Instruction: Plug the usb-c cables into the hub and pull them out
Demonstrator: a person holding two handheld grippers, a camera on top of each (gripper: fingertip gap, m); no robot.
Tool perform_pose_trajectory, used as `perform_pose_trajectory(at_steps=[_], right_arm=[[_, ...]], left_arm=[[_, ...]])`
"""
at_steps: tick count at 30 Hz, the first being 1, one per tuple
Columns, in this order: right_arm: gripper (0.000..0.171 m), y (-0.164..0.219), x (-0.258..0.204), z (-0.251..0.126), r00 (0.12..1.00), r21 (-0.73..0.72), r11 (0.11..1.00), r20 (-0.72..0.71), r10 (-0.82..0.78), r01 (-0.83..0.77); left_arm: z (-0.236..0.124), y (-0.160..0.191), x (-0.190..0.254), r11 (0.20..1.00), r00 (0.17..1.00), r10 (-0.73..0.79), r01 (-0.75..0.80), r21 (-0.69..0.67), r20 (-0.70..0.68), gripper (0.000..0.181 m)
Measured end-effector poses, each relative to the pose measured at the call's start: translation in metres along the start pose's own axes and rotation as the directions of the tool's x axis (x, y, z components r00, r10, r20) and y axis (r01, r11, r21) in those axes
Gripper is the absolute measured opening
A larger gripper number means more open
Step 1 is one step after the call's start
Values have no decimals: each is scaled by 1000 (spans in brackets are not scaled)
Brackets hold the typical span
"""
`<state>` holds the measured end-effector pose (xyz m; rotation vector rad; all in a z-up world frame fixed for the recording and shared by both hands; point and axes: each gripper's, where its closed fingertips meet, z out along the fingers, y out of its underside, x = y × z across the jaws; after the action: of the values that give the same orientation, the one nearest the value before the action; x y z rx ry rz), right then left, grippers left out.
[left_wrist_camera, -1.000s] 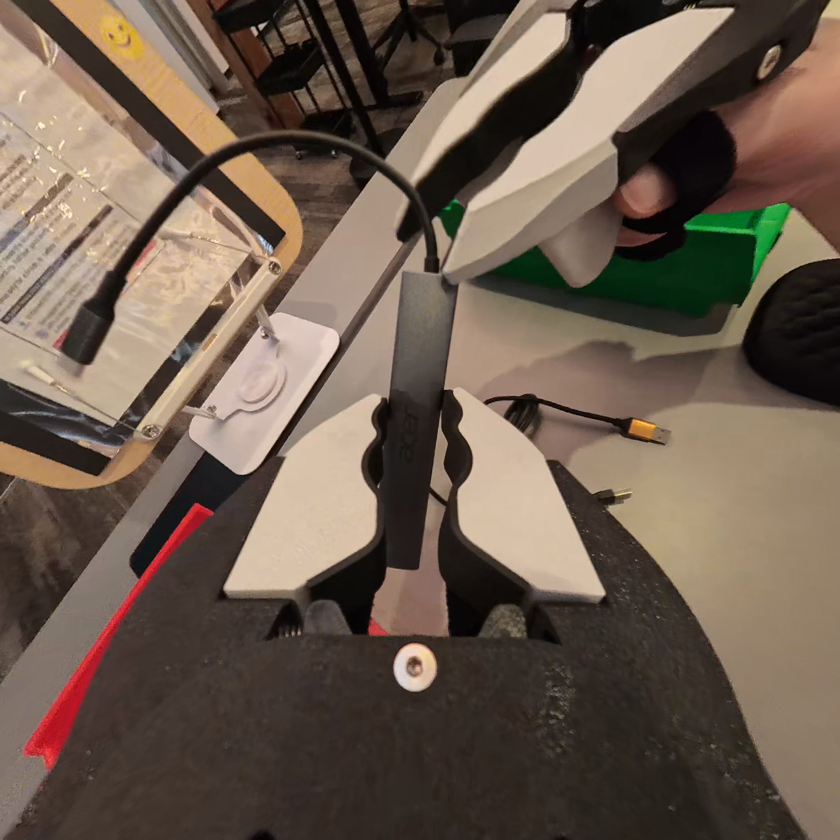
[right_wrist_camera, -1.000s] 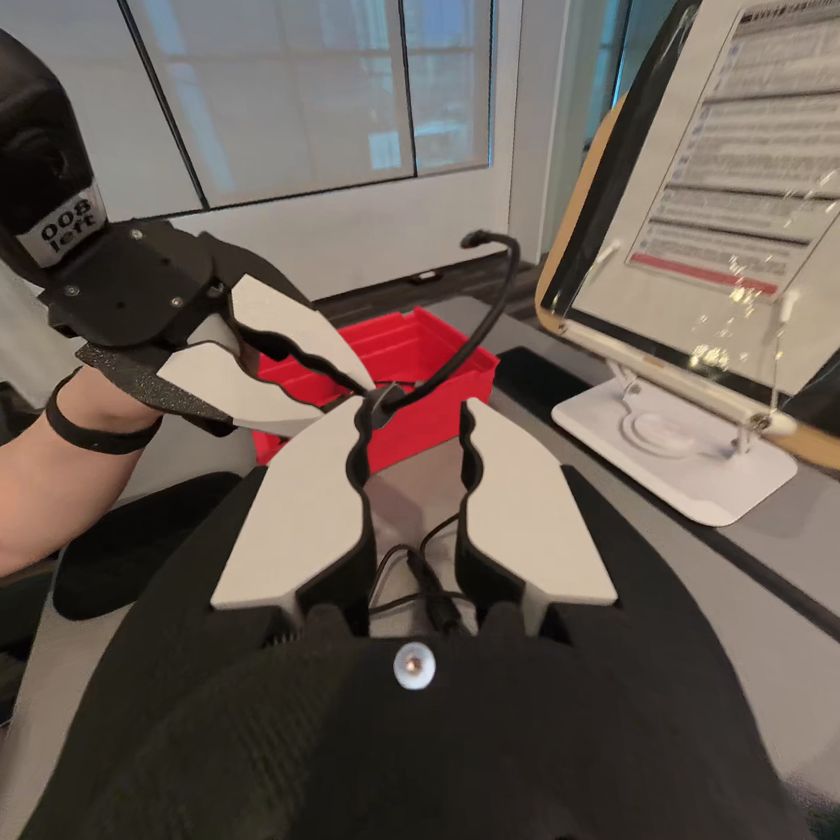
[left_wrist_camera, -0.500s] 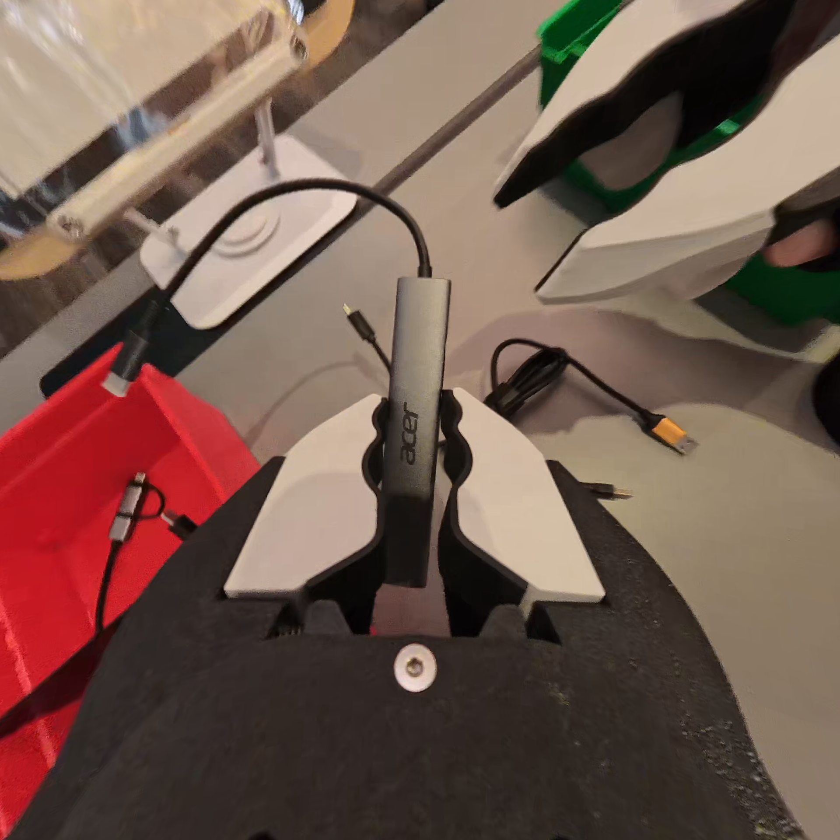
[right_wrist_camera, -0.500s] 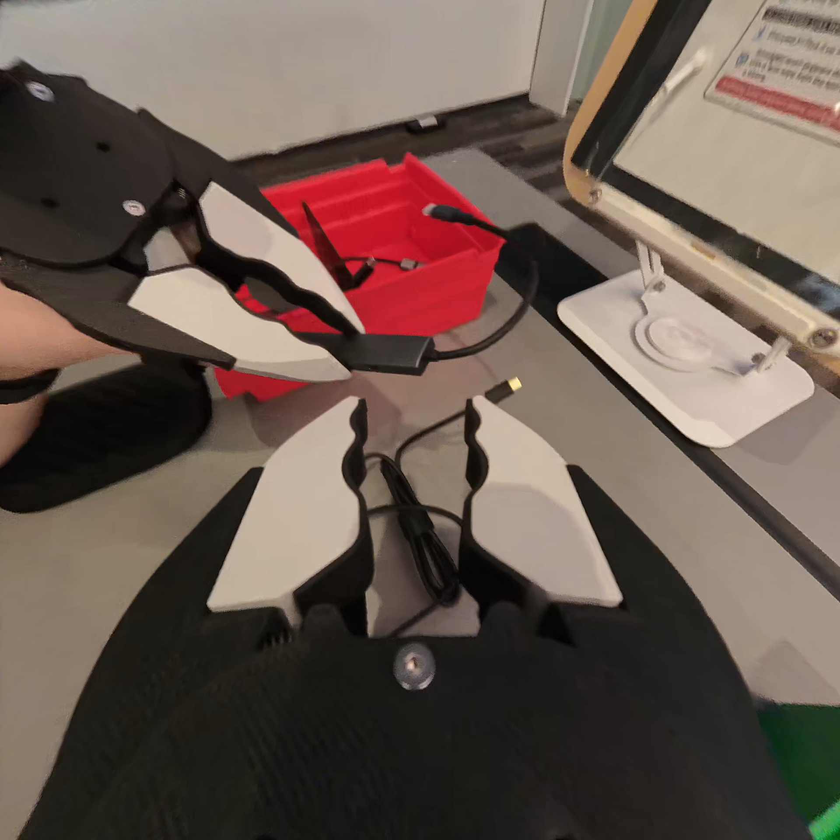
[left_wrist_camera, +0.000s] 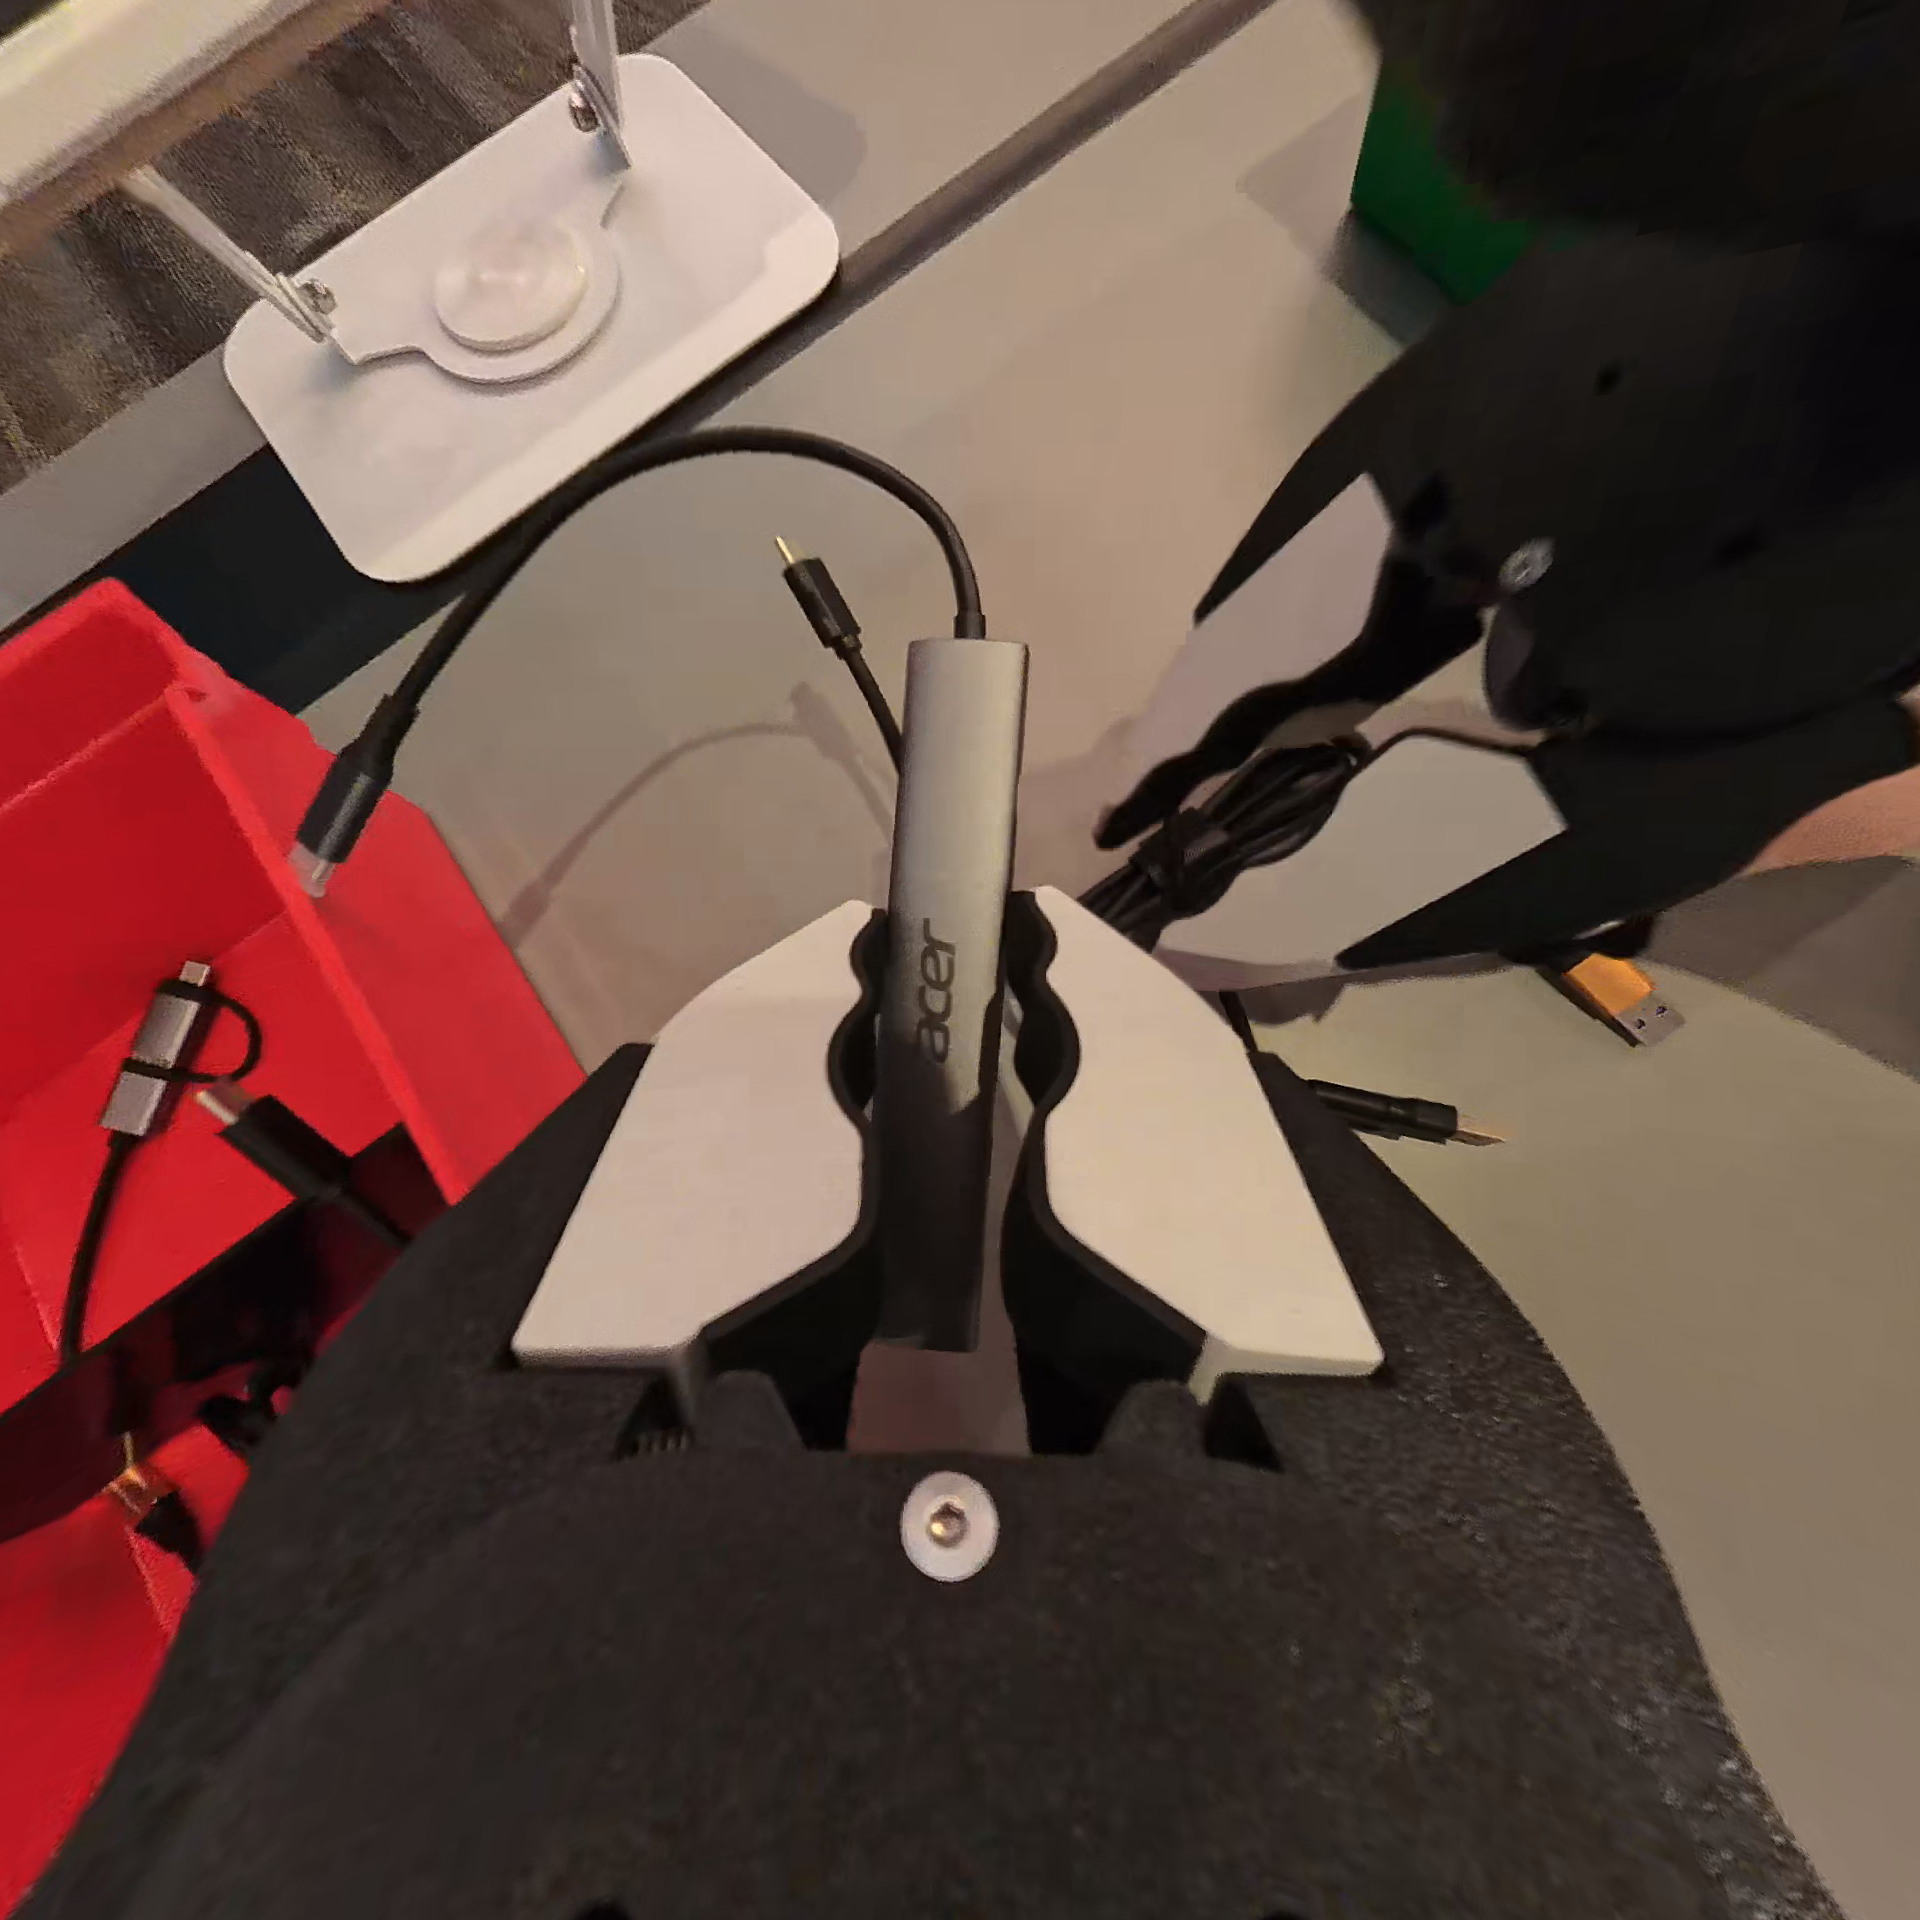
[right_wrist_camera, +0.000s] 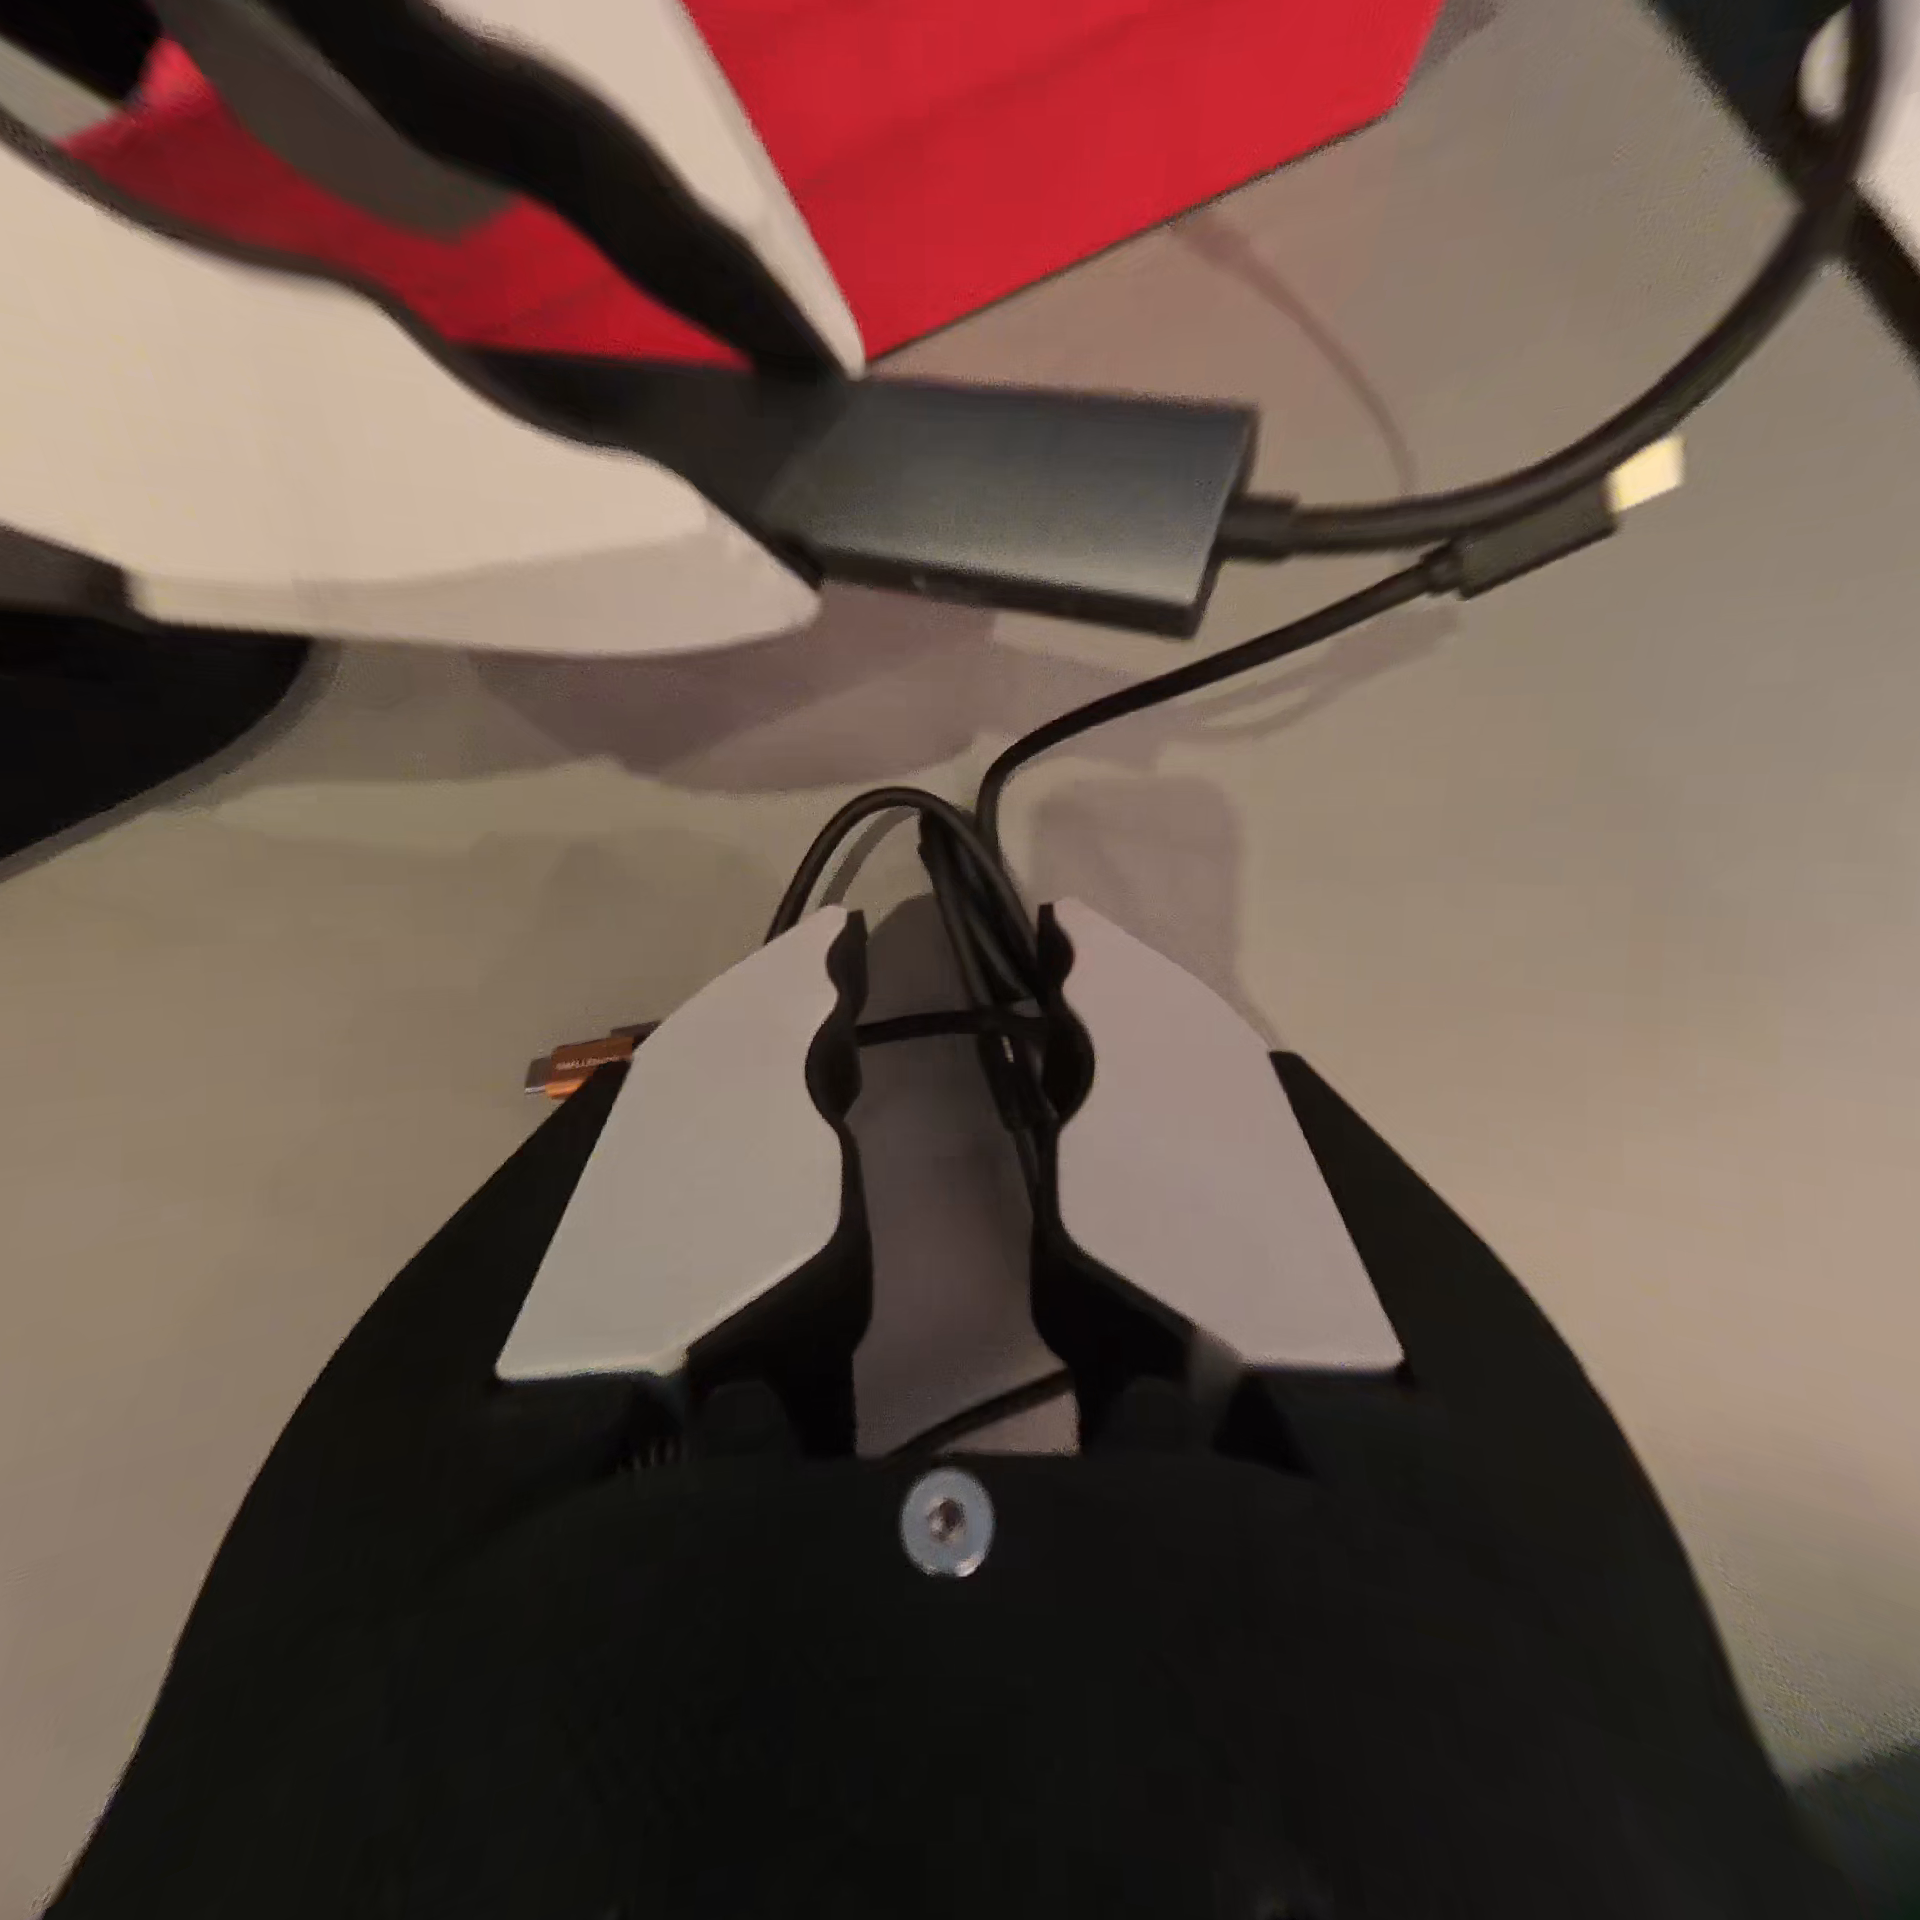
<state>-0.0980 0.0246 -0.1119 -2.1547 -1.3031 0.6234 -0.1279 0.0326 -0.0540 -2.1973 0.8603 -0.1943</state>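
Note:
My left gripper is shut on the grey hub, which sticks out forward above the table. The hub's own black lead arcs left and its plug hangs over the red bin. In the right wrist view the hub juts from the left gripper. My right gripper is open and low over a bundled black cable, which lies between its fingers. That cable's USB-C plug lies on the table past the hub and also shows in the left wrist view. The right gripper straddles the bundle.
A red bin at the left holds adapters and cables. A white stand base sits at the table's far edge and a green bin at the far right. An orange USB-A plug and another plug lie on the grey table. There is about 7 cm between the tips of the two grippers. The plug is about 9 cm from my right fingertips.
Both grippers have tilted down towards the table. My right gripper has dropped from beside the hub to just over the bundled cable. The left still holds the hub.

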Motion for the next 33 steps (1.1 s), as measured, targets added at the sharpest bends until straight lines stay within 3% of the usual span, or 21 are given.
perform_pose_trajectory(at_steps=[6,9,10,12,17,23,29,33], right_arm=[[42,18,0,24,996,-57,995,23,-85,86],[35,29,6,31,998,-92,994,20,-60,62],[24,30,9,29,999,-101,994,13,-48,49],[23,37,15,22,999,-149,988,-7,-39,38],[21,66,45,-4,978,-293,942,-173,118,-165],[21,85,56,-19,942,-338,892,-253,220,-299],[24,90,56,-28,937,-389,867,-275,213,-311],[30,76,59,-44,938,-334,900,-293,183,-280]], left_arm=[[-14,-3,-1,998,999,-38,40,51,-34,22],[-17,-3,-3,996,997,-55,58,68,-45,22],[-18,-3,-3,995,997,-60,64,73,-52,22],[-19,-3,-2,994,995,-73,78,80,-71,22],[-18,0,-1,994,994,-81,86,73,-78,22],[21,16,18,999,995,-27,22,-45,-95,22],[68,35,23,986,997,17,-29,-163,-76,22],[82,44,25,981,996,12,-30,-193,-91,22]])
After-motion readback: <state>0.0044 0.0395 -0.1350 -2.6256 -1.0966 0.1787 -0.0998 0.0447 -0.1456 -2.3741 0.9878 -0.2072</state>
